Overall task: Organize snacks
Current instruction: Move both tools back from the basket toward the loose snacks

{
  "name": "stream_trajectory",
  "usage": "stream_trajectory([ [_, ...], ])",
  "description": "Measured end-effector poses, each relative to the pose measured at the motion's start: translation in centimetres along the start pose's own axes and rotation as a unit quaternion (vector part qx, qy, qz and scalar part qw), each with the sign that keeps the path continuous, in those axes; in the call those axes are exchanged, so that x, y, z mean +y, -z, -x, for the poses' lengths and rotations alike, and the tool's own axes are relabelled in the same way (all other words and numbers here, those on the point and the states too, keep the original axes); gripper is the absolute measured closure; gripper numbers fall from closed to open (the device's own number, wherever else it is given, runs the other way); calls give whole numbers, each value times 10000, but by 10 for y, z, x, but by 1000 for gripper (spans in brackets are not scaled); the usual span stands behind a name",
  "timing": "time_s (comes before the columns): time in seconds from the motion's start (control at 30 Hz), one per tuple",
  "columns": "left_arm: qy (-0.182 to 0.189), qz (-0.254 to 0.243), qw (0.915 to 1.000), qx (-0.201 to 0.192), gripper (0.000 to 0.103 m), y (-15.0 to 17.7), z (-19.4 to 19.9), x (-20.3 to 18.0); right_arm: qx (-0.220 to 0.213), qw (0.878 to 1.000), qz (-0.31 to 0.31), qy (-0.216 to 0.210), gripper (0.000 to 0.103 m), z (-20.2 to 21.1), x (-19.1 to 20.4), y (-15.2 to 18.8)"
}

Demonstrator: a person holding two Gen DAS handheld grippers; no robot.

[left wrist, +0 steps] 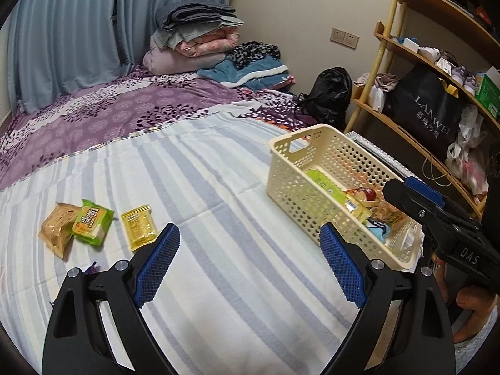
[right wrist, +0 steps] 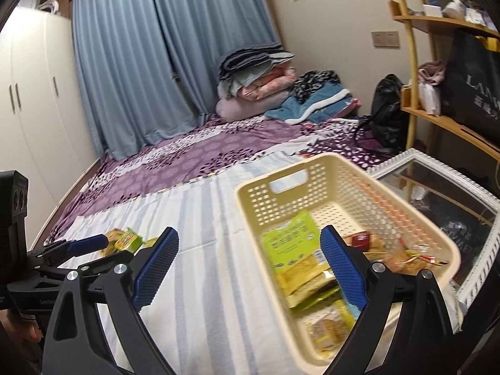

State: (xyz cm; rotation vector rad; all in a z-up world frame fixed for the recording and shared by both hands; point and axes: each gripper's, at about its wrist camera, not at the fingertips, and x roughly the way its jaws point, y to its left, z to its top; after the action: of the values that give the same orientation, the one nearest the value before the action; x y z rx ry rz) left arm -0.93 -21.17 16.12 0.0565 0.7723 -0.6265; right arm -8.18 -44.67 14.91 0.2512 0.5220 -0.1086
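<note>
Left gripper (left wrist: 250, 262): pointed downward over the striped sheet (left wrist: 218, 187); the 2 blue-padded fingers (left wrist: 157, 262) are held wide apart, with nothing between them.
Right gripper (right wrist: 250, 265): tilted down toward the near end of the cream basket (right wrist: 406, 200); its jaws are spread, and nothing is pinched. 1 pad (right wrist: 343, 268) is seen in front of the basket's contents.
Right gripper from the left wrist view (left wrist: 437, 215): seen at the right edge, above the basket's near corner, with a hand (left wrist: 475, 306) beneath it.
Writing on gripper: "DAS" is read in white on the black body of the right gripper.
Loose snacks: 3 packets are laid on the sheet, left of the left gripper: a tan packet (left wrist: 57, 228), a green packet (left wrist: 92, 222) overlapping it, and a yellow packet (left wrist: 139, 226) just beside them.
Green packet label: white characters are seen, too small to be read.
Basket contents: a light green packet (right wrist: 290, 237) with unreadable print, yellow packets (right wrist: 306, 278) and other wrappers are held inside.
Basket place: set on the sheet near the bed's right edge, well apart from the 3 loose packets.
Black bag (left wrist: 425, 115): stood on the wooden shelf (left wrist: 403, 128); "LANWEI" is printed on it in pale letters, with smaller characters below that cannot be read.
</note>
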Motion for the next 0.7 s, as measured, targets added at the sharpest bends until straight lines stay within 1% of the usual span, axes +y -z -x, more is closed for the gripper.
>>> stream_trajectory([
  [0.37, -329, 440, 9985, 41, 11, 13, 9, 47, 355, 9978, 410, -375, 12, -21, 45, 9],
  [0.5, -429, 518, 9977, 59, 11, 18, 11, 61, 519, 9955, 624, -488, 12, -30, 62, 16],
  [0.7, -612, 642, 9960, 146, 11, 26, 14, 87, 695, 9926, 773, -629, 12, -40, 80, 21],
])
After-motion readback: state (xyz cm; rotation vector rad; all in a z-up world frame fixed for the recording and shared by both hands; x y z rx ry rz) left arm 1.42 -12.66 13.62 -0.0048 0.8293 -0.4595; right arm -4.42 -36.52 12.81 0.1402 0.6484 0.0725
